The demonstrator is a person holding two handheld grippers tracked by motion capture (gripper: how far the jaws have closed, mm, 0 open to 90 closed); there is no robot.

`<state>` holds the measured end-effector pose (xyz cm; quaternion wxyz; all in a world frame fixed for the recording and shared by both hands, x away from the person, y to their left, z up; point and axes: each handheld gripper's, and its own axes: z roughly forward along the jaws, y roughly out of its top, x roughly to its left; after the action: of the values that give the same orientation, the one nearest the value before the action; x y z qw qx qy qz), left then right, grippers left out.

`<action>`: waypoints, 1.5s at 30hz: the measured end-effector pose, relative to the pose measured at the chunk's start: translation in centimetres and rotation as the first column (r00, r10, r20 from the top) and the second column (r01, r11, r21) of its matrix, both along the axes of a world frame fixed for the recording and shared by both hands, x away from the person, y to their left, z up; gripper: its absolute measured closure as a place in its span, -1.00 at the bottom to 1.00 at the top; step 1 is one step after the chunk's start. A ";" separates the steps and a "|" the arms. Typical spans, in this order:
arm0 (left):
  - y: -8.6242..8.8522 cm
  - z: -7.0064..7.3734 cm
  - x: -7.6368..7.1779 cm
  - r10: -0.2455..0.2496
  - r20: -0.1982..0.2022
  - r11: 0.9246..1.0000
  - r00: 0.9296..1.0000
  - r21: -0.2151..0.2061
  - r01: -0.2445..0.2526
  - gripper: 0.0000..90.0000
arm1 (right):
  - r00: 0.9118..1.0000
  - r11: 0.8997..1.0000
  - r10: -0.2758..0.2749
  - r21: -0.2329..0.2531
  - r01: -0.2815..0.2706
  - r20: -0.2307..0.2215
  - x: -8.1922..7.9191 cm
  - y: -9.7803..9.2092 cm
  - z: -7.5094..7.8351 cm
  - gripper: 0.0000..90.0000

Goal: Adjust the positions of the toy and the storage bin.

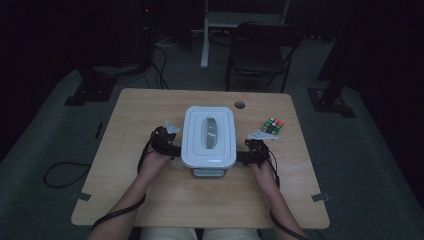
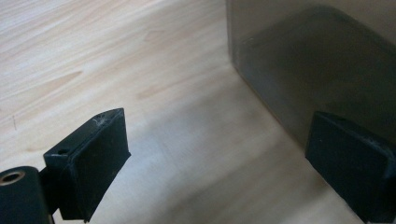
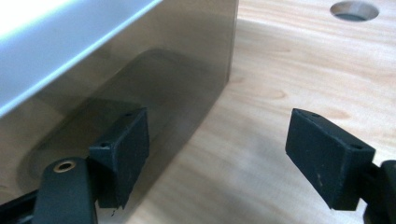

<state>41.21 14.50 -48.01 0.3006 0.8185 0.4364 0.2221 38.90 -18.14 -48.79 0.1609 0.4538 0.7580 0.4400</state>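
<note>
Flanking box [image 1: 208,136] with left gripper [image 1: 165,140] and right gripper [image 1: 256,150] | jaws apart, empty | box likely stiff, slick; grip under lid rim.

The white lid [image 1: 208,135] of the box has tiny writing near its front edge, too small to read.

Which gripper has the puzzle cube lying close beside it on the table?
The right gripper: the multicoloured cube lies just beyond it, right of the white lidded box. The left gripper, across the box, has bare tabletop around it.
</note>
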 end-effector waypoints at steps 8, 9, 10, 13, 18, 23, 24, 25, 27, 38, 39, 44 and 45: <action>-0.3 0.3 -2.5 -0.026 -0.003 0.999 1.000 0.028 0.026 -0.85 | 1.000 0.999 0.031 0.027 -0.031 -0.001 -2.0 -0.6 -0.4 -0.52; -0.4 0.3 -2.8 -0.027 -0.001 0.999 1.000 0.025 0.027 -0.85 | 1.000 0.999 0.031 0.027 -0.031 -0.001 -2.0 -0.6 -0.4 -0.52; -0.4 0.3 -3.0 -0.031 -0.002 0.999 1.000 0.026 0.031 -0.85 | 0.999 0.999 0.038 0.028 -0.038 -0.002 -2.3 -0.7 -0.4 -0.52; -0.5 0.3 -3.7 -0.044 -0.004 0.999 0.999 0.030 0.044 -0.85 | 0.998 0.998 0.065 0.025 -0.065 0.002 -3.2 -1.0 -0.2 -0.51; -0.9 0.2 -5.4 -0.070 -0.003 0.997 0.998 0.038 0.070 -0.85 | 0.998 0.996 0.061 0.060 -0.061 -0.008 -4.1 -1.4 -0.2 -0.52; -1.1 0.3 -7.1 -0.096 0.002 0.995 0.995 0.041 0.096 -0.85 | 0.997 0.995 0.074 0.062 -0.073 -0.017 -5.3 -1.9 -0.3 -0.52; -1.2 0.4 -7.3 -0.102 0.003 0.994 0.995 0.045 0.102 -0.85 | 0.997 0.994 0.081 0.069 -0.080 -0.019 -5.6 -2.0 -0.4 -0.52; -1.3 0.4 -7.6 -0.107 0.003 0.993 0.994 0.043 0.107 -0.85 | 0.996 0.994 0.086 0.063 -0.084 -0.025 -5.9 -2.1 -0.7 -0.52; -1.4 0.6 -8.1 -0.113 0.003 0.993 0.994 0.036 0.113 -0.85 | 0.996 0.995 0.081 0.057 -0.080 -0.027 -6.1 -2.2 -0.8 -0.52; 0.8 -1.5 -5.4 -0.093 -0.043 0.992 0.995 -0.094 0.088 -0.94 | 0.999 0.999 0.007 0.054 -0.005 -0.036 -5.1 -4.3 -2.5 -0.68; 0.8 -1.5 -4.9 -0.091 -0.037 0.991 0.995 -0.099 0.087 -0.94 | 0.999 0.999 0.003 0.053 0.000 -0.043 -4.8 -4.4 -2.6 -0.68; 1.1 -1.7 -2.8 -0.057 -0.058 0.989 0.997 -0.141 0.049 -0.94 | 0.999 0.999 -0.031 0.038 0.032 -0.039 -2.5 -4.6 -2.6 -0.69; 1.4 -1.7 -2.3 -0.057 -0.068 0.981 0.996 -0.190 0.043 -0.94 | 0.998 0.998 -0.039 0.040 0.041 -0.040 -2.2 -4.6 -2.6 -0.69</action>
<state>38.89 15.86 -49.66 0.3660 0.8048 0.4453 0.1419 36.70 -22.73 -51.38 0.1455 0.4807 0.7426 0.4430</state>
